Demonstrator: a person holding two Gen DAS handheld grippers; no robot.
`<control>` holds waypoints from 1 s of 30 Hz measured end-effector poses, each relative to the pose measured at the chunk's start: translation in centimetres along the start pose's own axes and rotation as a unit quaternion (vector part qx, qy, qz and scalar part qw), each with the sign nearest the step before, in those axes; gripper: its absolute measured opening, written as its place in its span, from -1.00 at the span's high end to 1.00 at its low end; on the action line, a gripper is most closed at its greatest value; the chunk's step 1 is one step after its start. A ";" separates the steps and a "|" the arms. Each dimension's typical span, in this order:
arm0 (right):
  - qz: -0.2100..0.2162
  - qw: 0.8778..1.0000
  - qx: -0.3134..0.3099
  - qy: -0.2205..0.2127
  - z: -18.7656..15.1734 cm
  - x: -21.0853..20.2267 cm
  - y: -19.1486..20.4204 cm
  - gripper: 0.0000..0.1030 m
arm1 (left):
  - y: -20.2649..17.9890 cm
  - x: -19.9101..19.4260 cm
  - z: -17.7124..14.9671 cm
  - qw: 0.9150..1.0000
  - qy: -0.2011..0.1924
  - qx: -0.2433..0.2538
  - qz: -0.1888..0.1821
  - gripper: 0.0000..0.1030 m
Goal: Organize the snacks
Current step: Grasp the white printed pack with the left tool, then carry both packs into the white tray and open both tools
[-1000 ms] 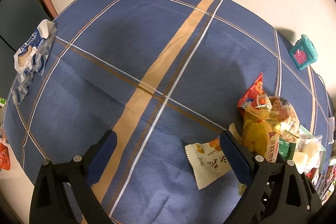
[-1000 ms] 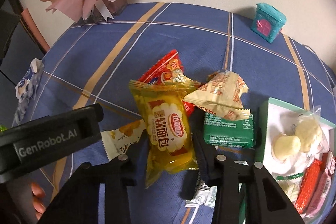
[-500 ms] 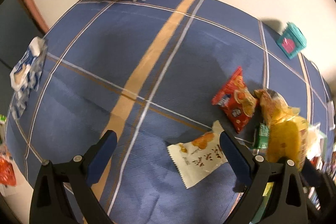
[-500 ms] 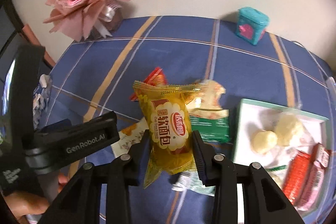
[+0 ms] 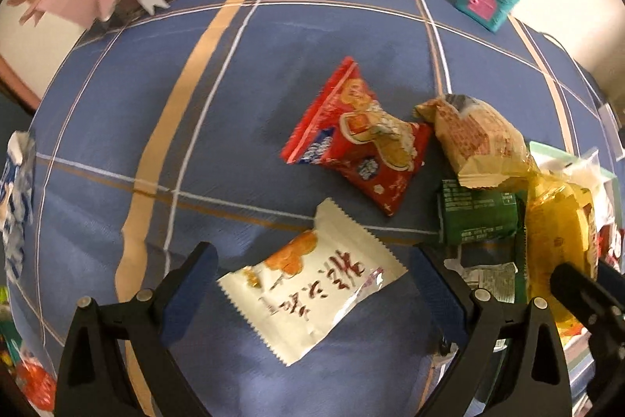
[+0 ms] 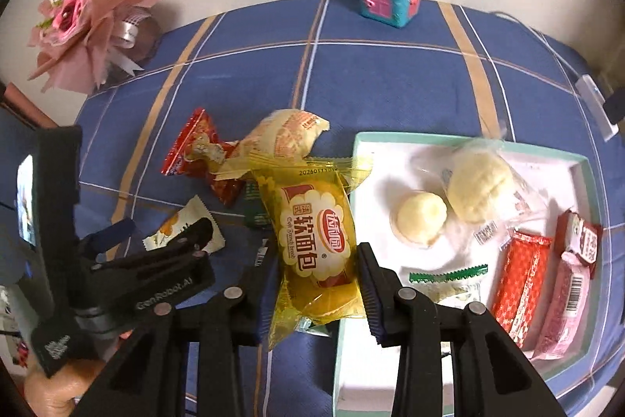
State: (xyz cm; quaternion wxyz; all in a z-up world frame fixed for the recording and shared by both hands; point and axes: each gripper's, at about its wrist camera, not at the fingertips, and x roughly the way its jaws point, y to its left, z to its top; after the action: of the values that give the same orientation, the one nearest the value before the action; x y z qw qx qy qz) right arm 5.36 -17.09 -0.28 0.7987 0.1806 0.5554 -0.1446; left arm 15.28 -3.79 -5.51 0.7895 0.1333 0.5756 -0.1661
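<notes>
Movement is evident in the left wrist view: the white snack packet [image 5: 312, 284], a second ago seen off toward the right finger, is now framed squarely between the widely parted jaws of the left gripper [image 5: 310, 274], which has been swung toward it and brought closer. The packet lies flat on the blue checked counter [image 5: 218, 127], untouched by either finger. Beyond it lie the red snack packet [image 5: 357, 137] and, just to that packet's right, the beige bread packet [image 5: 474, 143], under which a green packet [image 5: 480, 217] is partly tucked. A pickup of the white packet is judged to be next for this hand.

Through the right wrist view, the yellow bread packet [image 6: 318, 241] is seen clamped between the jaws of the right gripper [image 6: 318, 274]; it has been lifted off the pile and carried rightward, so that its right edge now overlaps the left rim of the tray [image 6: 468, 139]. Inside the tray, two pale buns in clear wrap [image 6: 449, 198] and red and pink bars [image 6: 547, 276] are already stored. Release is judged not yet due, since most of the packet hangs left of the tray. The gripper is pitched down, fingers pointing forward over the counter.
</notes>
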 end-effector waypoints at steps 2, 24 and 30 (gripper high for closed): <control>0.003 1.000 0.004 0.003 0.0 0.1 -0.3 0.22 | -0.4 0.4 0.0 1.000 0.001 0.006 -0.002 -0.90; 0.021 0.999 0.028 0.018 -0.4 0.1 -2.2 0.22 | -2.7 0.6 -1.0 0.999 0.047 -0.007 -0.012 -0.13; 0.028 0.999 0.032 0.010 -0.4 -1.0 -3.1 0.22 | -1.5 -2.0 -1.0 0.999 0.025 -0.037 -0.010 -0.07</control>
State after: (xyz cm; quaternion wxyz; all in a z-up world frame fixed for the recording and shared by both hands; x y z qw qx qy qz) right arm 3.32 -19.62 0.15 0.7904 0.2232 0.5535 -0.1382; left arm 13.27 -4.53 -3.94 0.7773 0.1027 0.6024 -0.1495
